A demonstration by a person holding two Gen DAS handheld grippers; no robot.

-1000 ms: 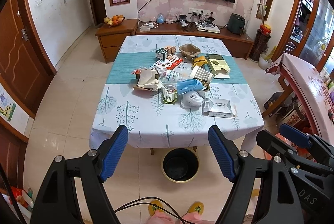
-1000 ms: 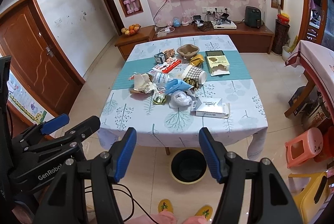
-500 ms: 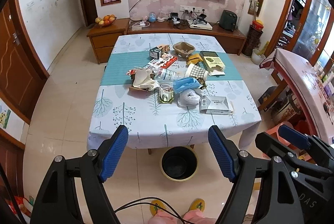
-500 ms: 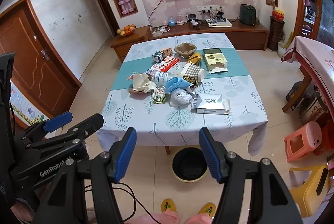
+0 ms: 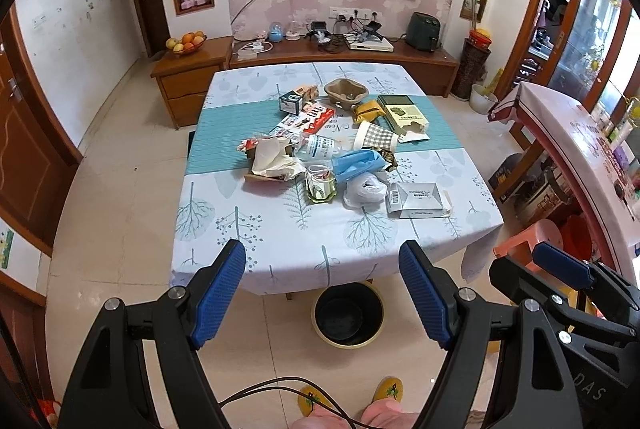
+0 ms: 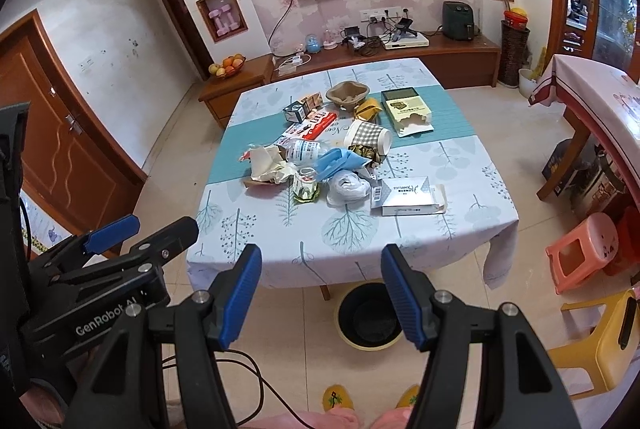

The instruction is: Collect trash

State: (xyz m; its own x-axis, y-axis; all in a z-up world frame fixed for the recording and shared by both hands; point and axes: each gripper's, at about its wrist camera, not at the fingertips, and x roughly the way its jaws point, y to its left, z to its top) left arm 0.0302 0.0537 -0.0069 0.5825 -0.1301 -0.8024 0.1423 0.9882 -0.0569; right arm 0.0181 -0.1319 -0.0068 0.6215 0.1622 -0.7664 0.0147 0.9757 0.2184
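Trash lies piled on a table (image 5: 280, 237) with a leaf-print cloth: crumpled paper (image 5: 274, 159), a blue mask (image 5: 358, 165), a white plastic bag (image 5: 362, 191), a checked paper cup (image 5: 376, 137), a white carton (image 5: 418, 199), a green box (image 5: 402, 113) and a pulp bowl (image 5: 346, 93). A black bin (image 5: 348, 315) stands on the floor under the table's near edge; it also shows in the right wrist view (image 6: 370, 315). My left gripper (image 5: 322, 289) and right gripper (image 6: 322, 289) are both open and empty, well short of the table.
A pink stool (image 6: 582, 249) and a yellow chair (image 6: 596, 341) stand at the right. A second table (image 5: 580, 149) is at the right. A TV cabinet (image 5: 344, 57) runs along the far wall. A cable (image 6: 256, 385) trails on the floor near my feet.
Both grippers have moved a little closer to the table and shifted left; the view has risen slightly. Both stay open and empty.
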